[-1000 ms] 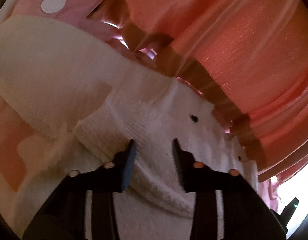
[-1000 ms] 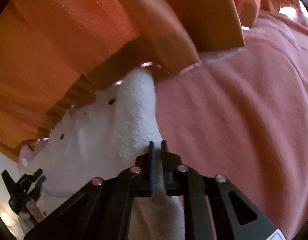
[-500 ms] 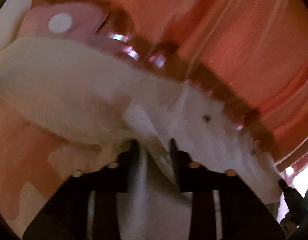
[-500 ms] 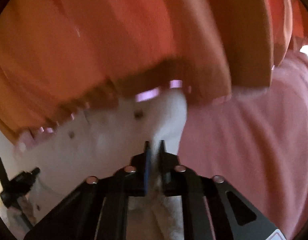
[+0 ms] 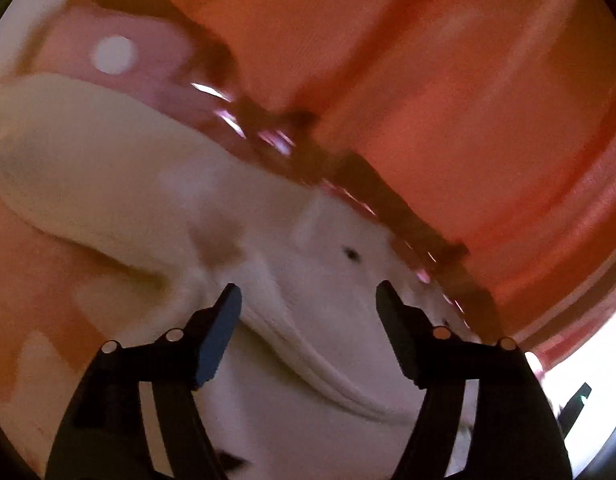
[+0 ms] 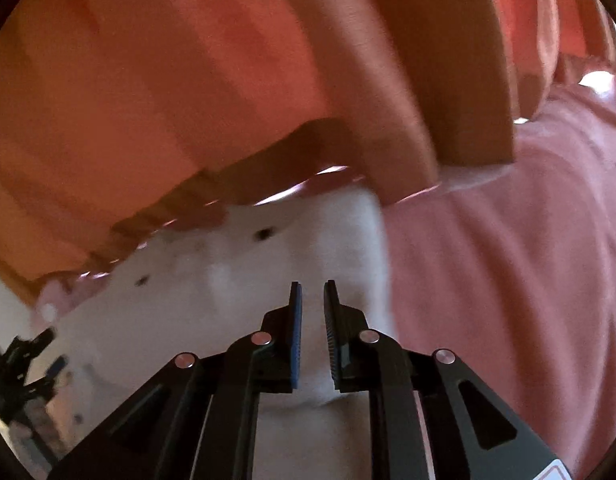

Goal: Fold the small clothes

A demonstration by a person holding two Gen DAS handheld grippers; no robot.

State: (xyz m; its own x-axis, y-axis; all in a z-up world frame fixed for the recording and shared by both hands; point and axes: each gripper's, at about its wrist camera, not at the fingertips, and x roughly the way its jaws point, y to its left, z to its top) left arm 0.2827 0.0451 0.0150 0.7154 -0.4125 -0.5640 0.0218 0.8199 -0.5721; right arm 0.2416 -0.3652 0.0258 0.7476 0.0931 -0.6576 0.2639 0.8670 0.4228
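The white knit garment (image 5: 315, 344) lies spread on the pink bedcover (image 6: 507, 300), its far edge up against the hem of the orange curtain (image 5: 447, 80); in the right wrist view it reaches to the cover's bare stretch on the right. It looks soft, thick and light, a fleecy knit that should bunch and sag rather than hold a crease, and not slippery. The ribbed band curving across it near the left gripper (image 5: 308, 308) seems the firmest place to pinch; an outer edge or corner would serve for the other side. The left gripper stands wide open just above that band, holding nothing. The right gripper (image 6: 311, 300) has its fingers parted by a narrow gap over the garment (image 6: 228, 312); I judge it open, though whether any cloth sits between them cannot be told. Both views are blurred. The garment's near part is cut off behind the grippers, its overall shape is unclear, and a pink thing with a white dot (image 5: 116, 54) beyond it is unidentifiable.
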